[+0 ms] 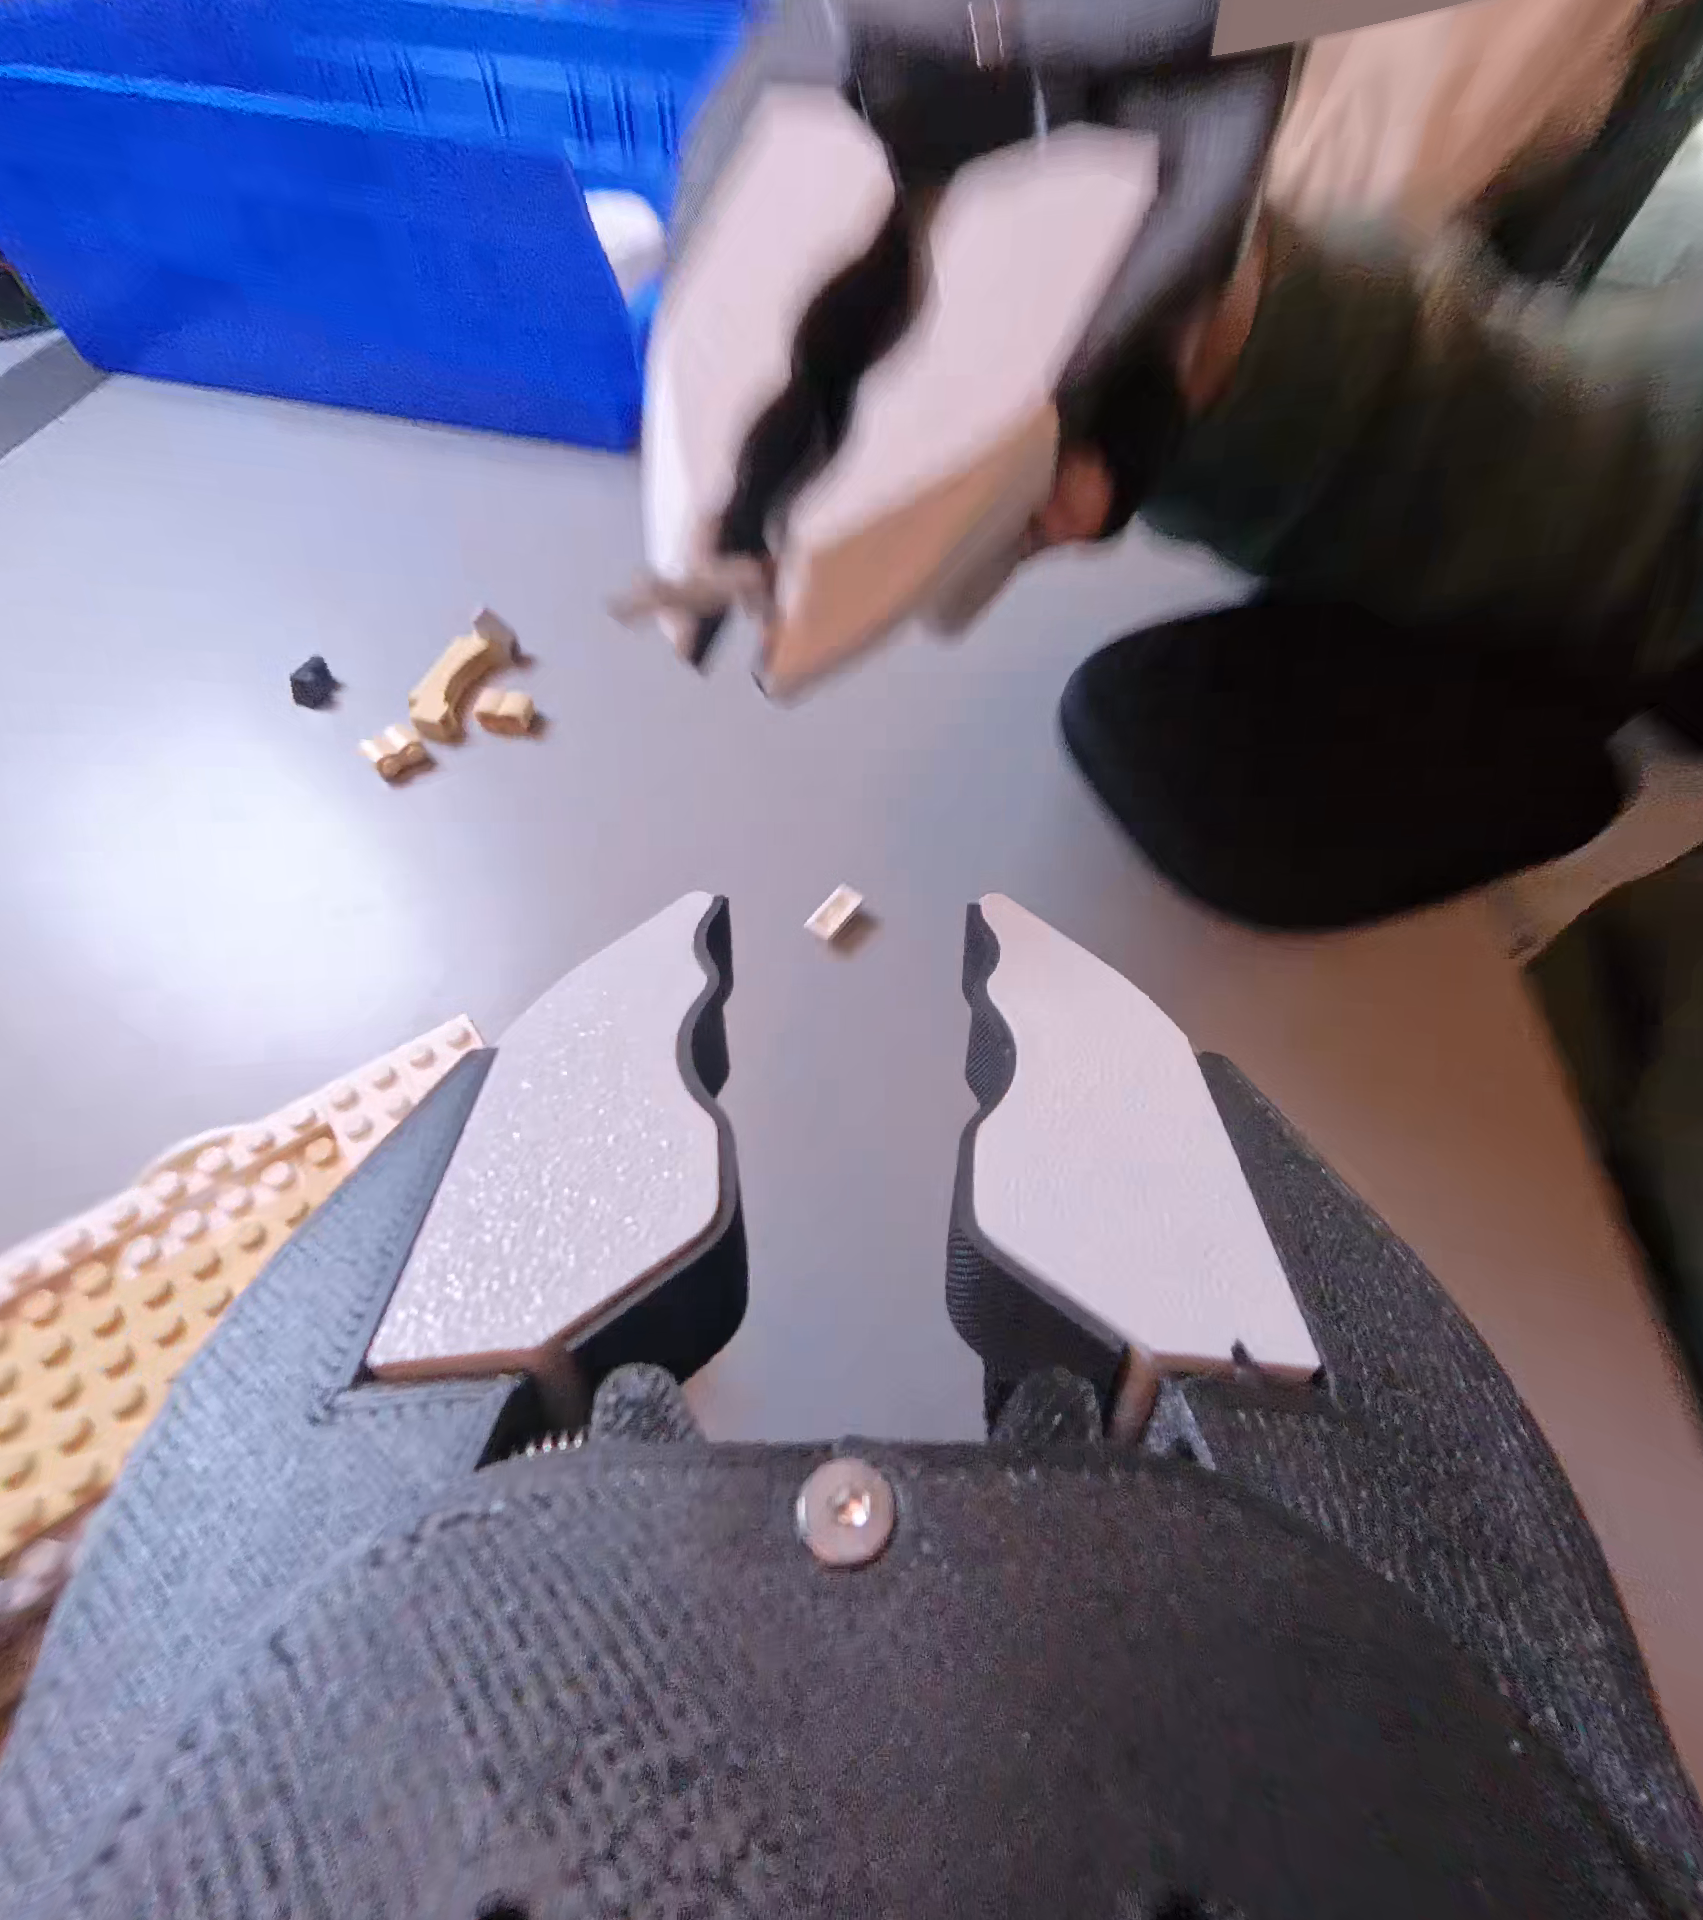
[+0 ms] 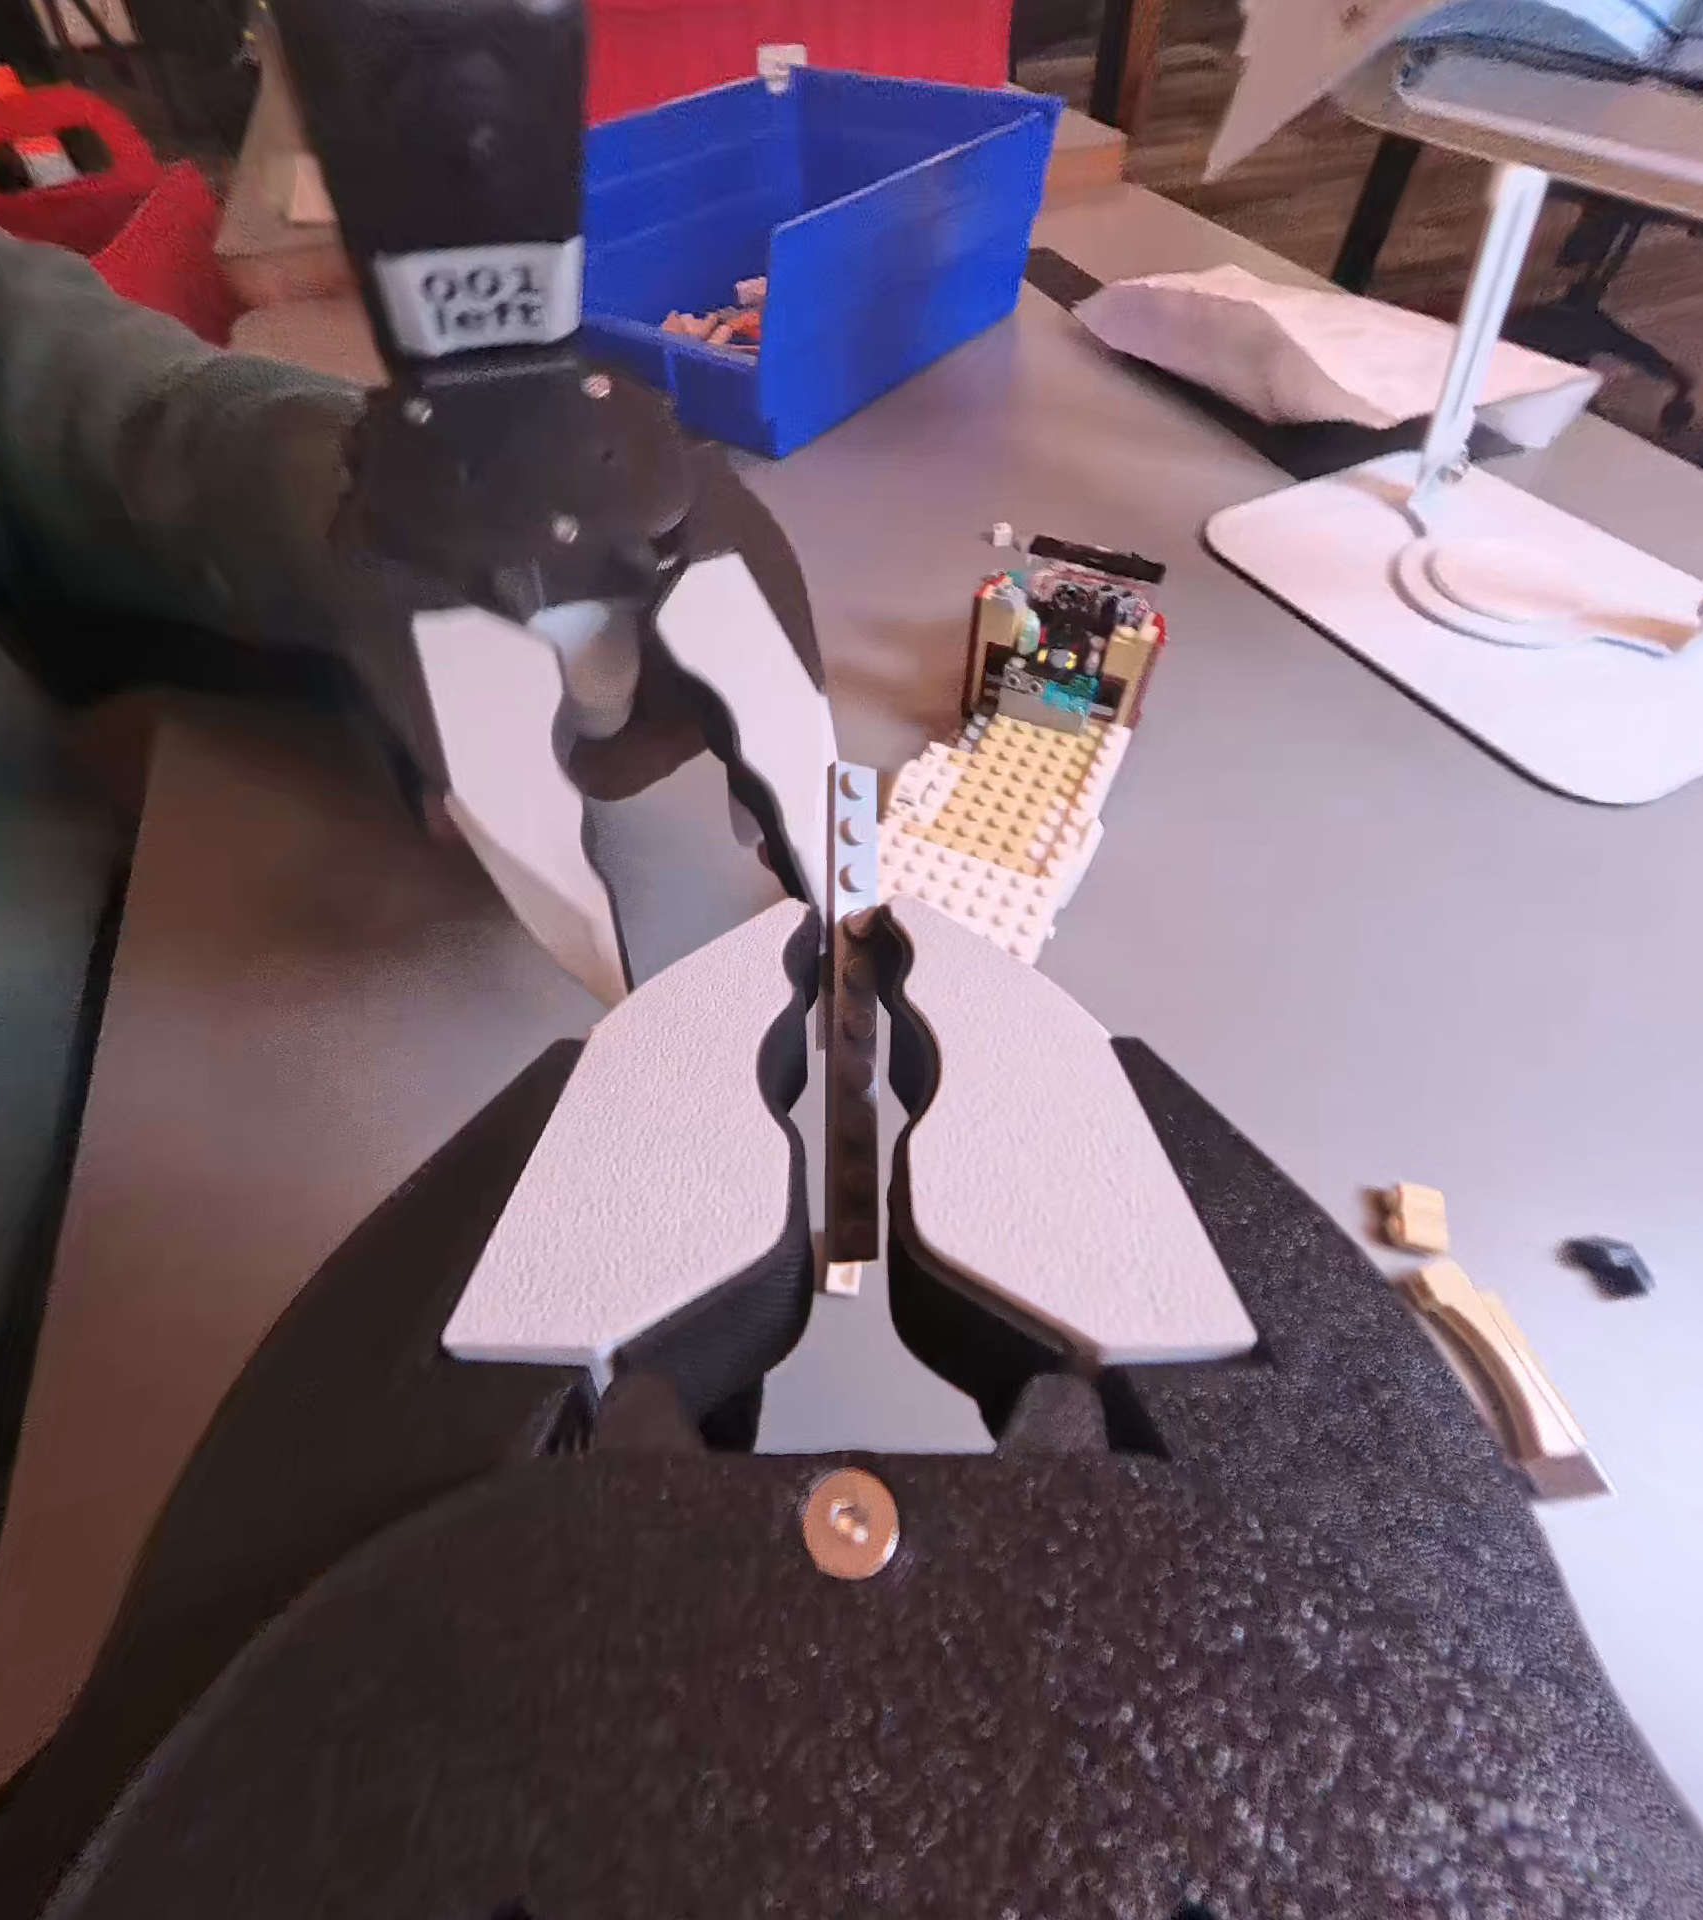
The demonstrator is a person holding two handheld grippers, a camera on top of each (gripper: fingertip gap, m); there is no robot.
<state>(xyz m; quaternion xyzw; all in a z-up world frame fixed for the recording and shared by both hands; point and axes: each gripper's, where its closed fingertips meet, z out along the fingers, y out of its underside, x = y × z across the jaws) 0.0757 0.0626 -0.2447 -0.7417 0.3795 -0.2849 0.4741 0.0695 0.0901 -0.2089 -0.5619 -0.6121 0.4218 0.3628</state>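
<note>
Grey table (image 2: 1346, 987); second table (image 2: 1574, 114) behind; wood floor (image 2: 1273, 197)

The right gripper (image 2: 852, 914) pinches a long studded plate (image 2: 854, 1039) above the table (image 2: 1346, 987), the left gripper (image 2: 712, 883) spread beside it.

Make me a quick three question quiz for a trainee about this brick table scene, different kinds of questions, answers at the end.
1. True or false: the left gripper is clamped on the small tan piece.
2. What does the right gripper hold? A) a long thin studded plate B) a curved tan brick C) a black cube
3. Fill in: the bin at the back of the table is coloured ____.

Key
1. False: its fingers stand apart and the piece lies on the table beyond the tips, untouched.
2. A: the long studded plate, grey at its far end, sits between the closed fingers.
3. Blue.
</note>
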